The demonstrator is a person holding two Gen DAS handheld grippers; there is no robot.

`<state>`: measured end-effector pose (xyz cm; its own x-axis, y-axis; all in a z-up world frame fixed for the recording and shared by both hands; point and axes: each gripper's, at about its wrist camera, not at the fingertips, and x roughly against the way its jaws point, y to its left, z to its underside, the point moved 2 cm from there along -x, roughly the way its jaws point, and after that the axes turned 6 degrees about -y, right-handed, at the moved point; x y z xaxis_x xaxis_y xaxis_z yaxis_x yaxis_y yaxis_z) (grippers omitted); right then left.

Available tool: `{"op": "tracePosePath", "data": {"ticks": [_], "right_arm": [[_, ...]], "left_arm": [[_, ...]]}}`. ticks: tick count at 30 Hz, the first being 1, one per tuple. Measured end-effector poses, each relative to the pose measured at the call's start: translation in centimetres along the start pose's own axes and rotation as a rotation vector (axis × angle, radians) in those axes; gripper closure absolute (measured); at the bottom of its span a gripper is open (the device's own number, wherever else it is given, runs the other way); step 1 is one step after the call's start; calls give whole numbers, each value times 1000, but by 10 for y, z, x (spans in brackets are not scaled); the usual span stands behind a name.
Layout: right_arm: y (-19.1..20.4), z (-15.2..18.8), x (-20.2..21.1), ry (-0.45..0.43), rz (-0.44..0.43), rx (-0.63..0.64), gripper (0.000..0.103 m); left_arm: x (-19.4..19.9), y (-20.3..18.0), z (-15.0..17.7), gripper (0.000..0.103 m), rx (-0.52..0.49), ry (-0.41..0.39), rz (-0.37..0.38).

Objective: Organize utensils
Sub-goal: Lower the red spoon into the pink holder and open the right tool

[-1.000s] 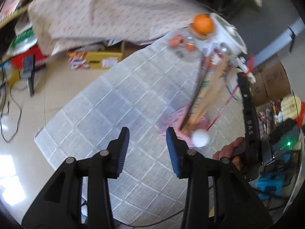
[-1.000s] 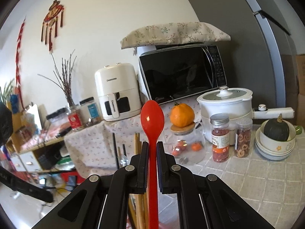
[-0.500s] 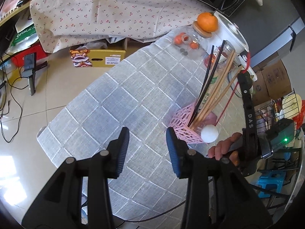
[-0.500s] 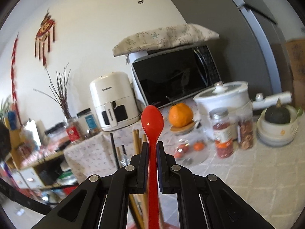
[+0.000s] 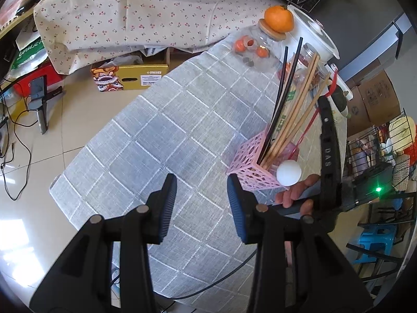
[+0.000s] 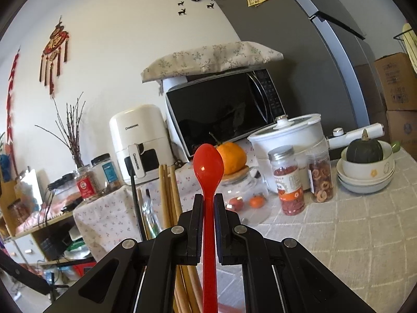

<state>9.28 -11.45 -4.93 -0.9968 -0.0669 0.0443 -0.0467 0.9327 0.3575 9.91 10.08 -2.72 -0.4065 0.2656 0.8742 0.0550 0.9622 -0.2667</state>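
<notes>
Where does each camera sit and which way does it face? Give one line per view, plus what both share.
Left wrist: on the left tool, looking steeply down at the grey cloth and pink holder; a hand shows.
Right wrist: on the right tool, looking nearly level at the microwave; it grips a red spoon.
Shared: chopsticks, orange, white pot.

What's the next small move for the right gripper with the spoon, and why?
Probably lower it a little further, then open. The right gripper is shut on the red spoon, bowl up, and in the left wrist view the handle already runs down into the pink holder beside the chopsticks. The left gripper is open and empty.
</notes>
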Motion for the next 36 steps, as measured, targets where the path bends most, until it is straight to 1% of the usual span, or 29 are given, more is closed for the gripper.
{"op": "tracePosePath", "data": {"ticks": [5,12,15,19,22,28,30,32,33,34,36], "right_arm": [[6,8,5,17,-15,44,95],[9,3,22,39,-37,65,95],[11,3,30,71,-64,63,95],[9,5,37,121,-93,45,95],[5,10,40,158,-99,34,95],[5,17,38,237,-105,77,94],[5,18,35,273,-113,86,94],[7,20,31,338,-131,101,94],[7,20,29,359,-135,102,92],[7,20,27,388,-140,96,88],[6,19,26,407,-145,83,82]], "left_arm": [[-1,-2,0,61,-6,1,-1],[1,-4,1,61,-11,-4,3],[2,-5,1,61,-12,-7,5],[3,-5,2,61,-9,-4,17],[3,-4,3,61,-1,2,24],[1,-4,4,61,-4,12,24],[0,-5,4,61,-7,13,24],[-1,-7,6,61,-12,19,24],[-2,-8,6,61,-14,22,25],[-2,-8,7,61,-16,26,25],[-3,-11,9,61,-24,31,24]]}}
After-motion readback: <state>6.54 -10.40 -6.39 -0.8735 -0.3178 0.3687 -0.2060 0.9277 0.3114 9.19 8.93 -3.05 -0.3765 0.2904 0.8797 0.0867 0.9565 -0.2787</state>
